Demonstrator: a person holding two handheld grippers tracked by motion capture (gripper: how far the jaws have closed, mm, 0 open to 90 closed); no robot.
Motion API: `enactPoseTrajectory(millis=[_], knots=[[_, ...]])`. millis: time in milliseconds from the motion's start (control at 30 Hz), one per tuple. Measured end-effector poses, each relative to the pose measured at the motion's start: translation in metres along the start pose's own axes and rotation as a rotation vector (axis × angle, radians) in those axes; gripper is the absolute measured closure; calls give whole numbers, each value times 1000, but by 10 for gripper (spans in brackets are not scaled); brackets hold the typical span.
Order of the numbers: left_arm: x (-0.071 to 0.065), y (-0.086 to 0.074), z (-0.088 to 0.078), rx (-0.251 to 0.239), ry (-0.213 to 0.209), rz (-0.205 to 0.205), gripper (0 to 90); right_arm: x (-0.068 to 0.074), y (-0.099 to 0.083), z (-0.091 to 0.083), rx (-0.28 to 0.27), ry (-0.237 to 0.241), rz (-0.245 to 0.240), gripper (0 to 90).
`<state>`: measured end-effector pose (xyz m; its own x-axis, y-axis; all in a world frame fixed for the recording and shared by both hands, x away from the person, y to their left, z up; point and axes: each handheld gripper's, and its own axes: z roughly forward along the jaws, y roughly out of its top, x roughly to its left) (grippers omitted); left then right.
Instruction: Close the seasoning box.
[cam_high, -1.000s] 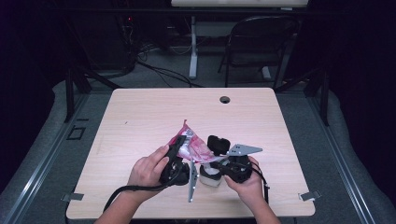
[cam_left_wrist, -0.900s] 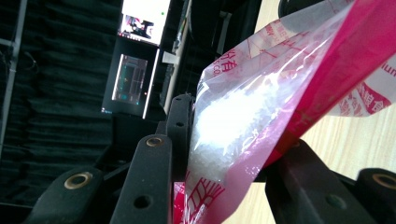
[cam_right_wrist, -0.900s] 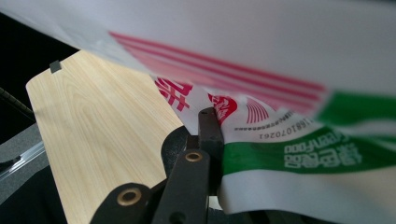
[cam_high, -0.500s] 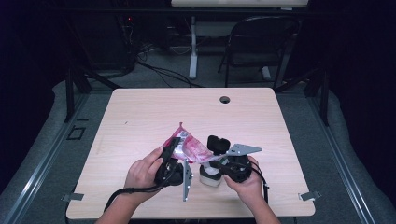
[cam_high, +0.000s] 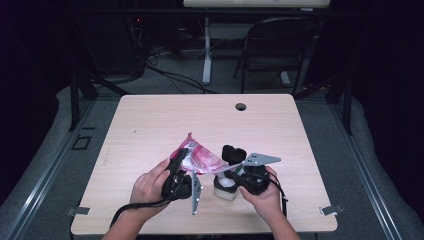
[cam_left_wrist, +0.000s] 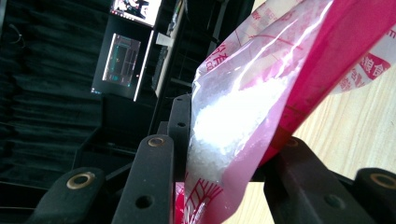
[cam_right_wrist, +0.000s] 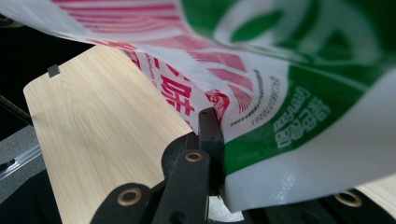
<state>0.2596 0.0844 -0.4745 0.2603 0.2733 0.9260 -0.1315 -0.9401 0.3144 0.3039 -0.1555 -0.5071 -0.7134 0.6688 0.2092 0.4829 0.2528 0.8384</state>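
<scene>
A pink and red plastic bag (cam_high: 197, 156) with white granules inside hangs above the table between my two grippers. My left gripper (cam_high: 177, 167) is shut on the bag's left side; in the left gripper view the bag (cam_left_wrist: 261, 93) runs up between the jaws of that gripper (cam_left_wrist: 224, 154). My right gripper (cam_high: 229, 157) is shut on the bag's right edge. In the right gripper view the printed red, green and white film (cam_right_wrist: 280, 93) is pinched at the tips of the right gripper (cam_right_wrist: 212, 126). A small white cup (cam_high: 225, 189) stands under the bag.
The light wood table (cam_high: 150, 120) has a round cable hole (cam_high: 240, 106) near its far edge. A dark folding chair (cam_high: 280, 45) and a desk leg stand behind the table. Cables trail from both grippers toward the near edge.
The bag's top corner and my left gripper have drifted slightly to the left. The right hand has kept still.
</scene>
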Motion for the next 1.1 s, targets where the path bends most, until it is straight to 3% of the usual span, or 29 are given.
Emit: enactPoseTrajectory(millis=[1100], knots=[[-24,-28,5,74,-83,-64,723,2,3,-1,-12,6,-8,900]])
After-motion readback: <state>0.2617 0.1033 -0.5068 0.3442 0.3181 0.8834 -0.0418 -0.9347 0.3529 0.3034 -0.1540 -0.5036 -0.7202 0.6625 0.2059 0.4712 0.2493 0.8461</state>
